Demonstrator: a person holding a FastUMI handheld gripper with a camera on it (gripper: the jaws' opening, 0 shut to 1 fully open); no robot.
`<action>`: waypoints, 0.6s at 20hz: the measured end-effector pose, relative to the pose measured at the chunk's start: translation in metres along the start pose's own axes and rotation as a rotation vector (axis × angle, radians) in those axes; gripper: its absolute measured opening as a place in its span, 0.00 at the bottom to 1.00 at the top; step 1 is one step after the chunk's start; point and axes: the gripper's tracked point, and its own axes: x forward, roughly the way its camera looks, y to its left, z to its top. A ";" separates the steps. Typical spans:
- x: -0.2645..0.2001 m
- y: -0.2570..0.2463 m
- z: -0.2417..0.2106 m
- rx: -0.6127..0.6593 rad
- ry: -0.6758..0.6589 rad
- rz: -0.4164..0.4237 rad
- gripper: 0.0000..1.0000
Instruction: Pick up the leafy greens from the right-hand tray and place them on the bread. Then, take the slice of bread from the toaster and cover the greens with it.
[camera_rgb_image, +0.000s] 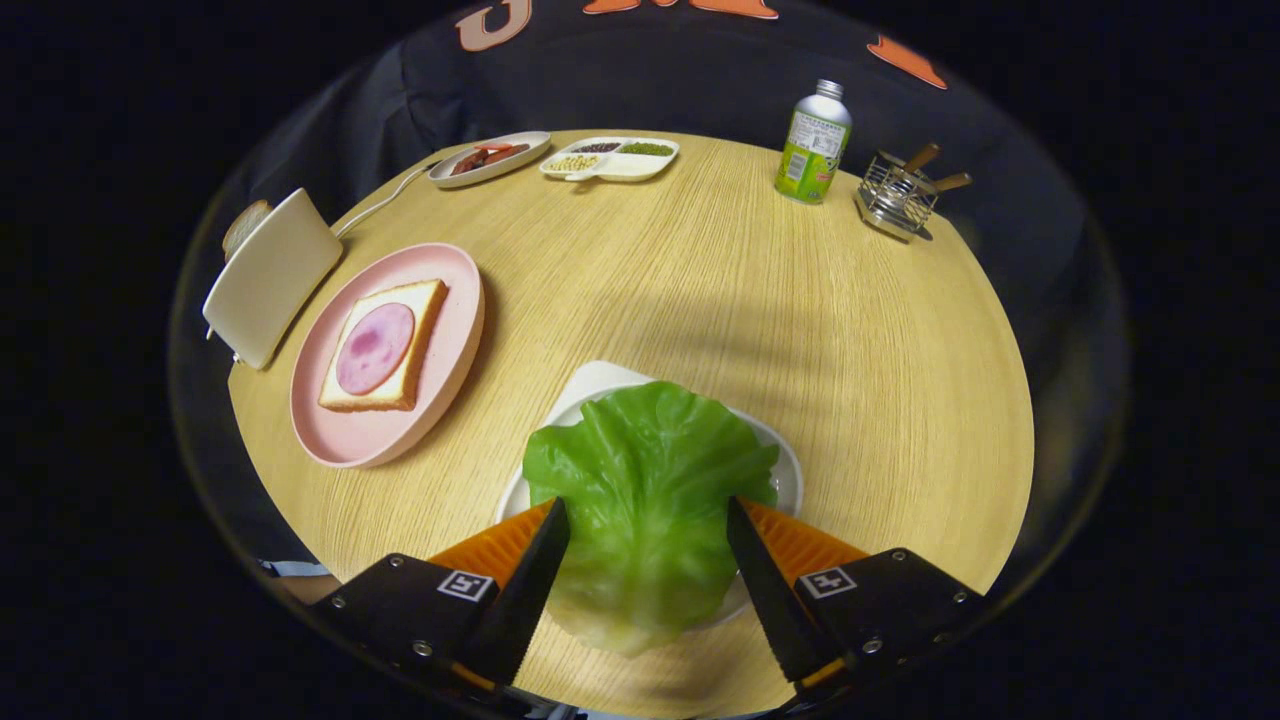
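Wooden table (760, 330), gripper (648, 515) straddling lettuce leaf (645, 480)

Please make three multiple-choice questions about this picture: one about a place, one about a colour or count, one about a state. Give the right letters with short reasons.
1. Where is the lettuce leaf?
A. between the gripper fingers, over the white tray
B. on the bread
C. beside the bottle

2. What colour is the plate under the bread slice with ham?
A. blue
B. pink
C. black

3. What is in the toaster?
A. nothing
B. a fork
C. a bread slice

Answers: A, the fingers flank the leaf above the tray; B, the rim is pink; C, a crust shows at the toaster's top.
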 end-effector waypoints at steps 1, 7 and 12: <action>0.000 -0.002 -0.003 0.007 0.011 -0.002 0.95; 0.000 -0.004 -0.001 0.028 -0.011 -0.015 0.62; 0.001 -0.006 0.001 0.077 -0.031 -0.033 0.23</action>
